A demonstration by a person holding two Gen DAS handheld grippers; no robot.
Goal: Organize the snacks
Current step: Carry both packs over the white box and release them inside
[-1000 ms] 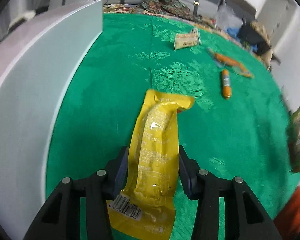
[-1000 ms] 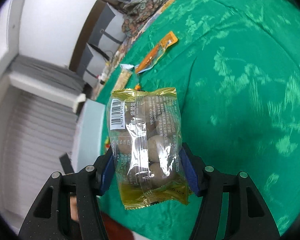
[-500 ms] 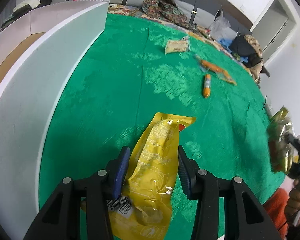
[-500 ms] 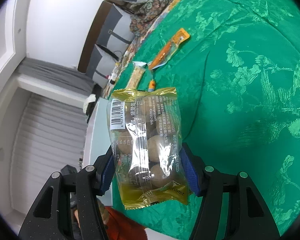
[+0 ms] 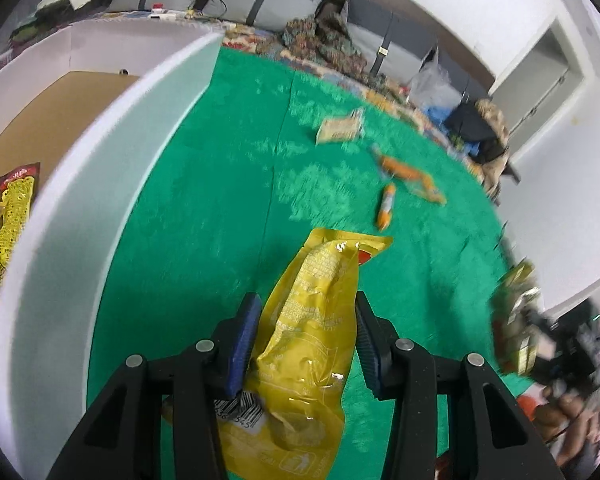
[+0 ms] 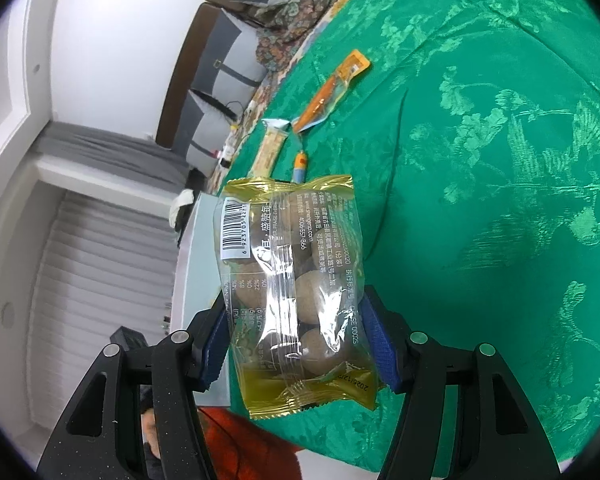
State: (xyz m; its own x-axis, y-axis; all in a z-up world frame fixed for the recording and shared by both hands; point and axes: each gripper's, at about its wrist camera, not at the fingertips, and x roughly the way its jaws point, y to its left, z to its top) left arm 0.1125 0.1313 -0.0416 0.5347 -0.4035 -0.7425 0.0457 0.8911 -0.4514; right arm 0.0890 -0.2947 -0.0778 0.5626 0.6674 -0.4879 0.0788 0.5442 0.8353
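1. Left wrist view. The left gripper (image 5: 304,336) held a yellow snack pouch (image 5: 312,344) between its blue-padded fingers (image 5: 242,344), which were closed against the pouch's two sides. The pouch was glossy and crinkled, with fine print along its length, a barcode near its lower left edge and a red patch at its far end; it hung above the green patterned cloth on the desk (image 5: 204,216). To the left stood a white box (image 5: 100,184) with a brown floor, containing another yellow packet (image 5: 12,216) with a red top. Farther out on the cloth lay a beige wrapped bar (image 5: 338,130), an orange sachet (image 5: 410,174) and a small orange tube (image 5: 386,210), the tube just beside the sachet. The right gripper (image 5: 540,344) appeared blurred at the right edge.

2. Right wrist view. The right gripper (image 6: 300,344) clamped a clear packet with gold ends (image 6: 296,292), its fingers (image 6: 374,344) pressed against both sides. Round brown pieces showed through the film; a white barcode label sat at its upper left, with printed text beside it. The packet was held in the air above the desk's edge. Beyond it lay the bar (image 6: 270,148), the sachet (image 6: 332,90) and the tube (image 6: 300,164).
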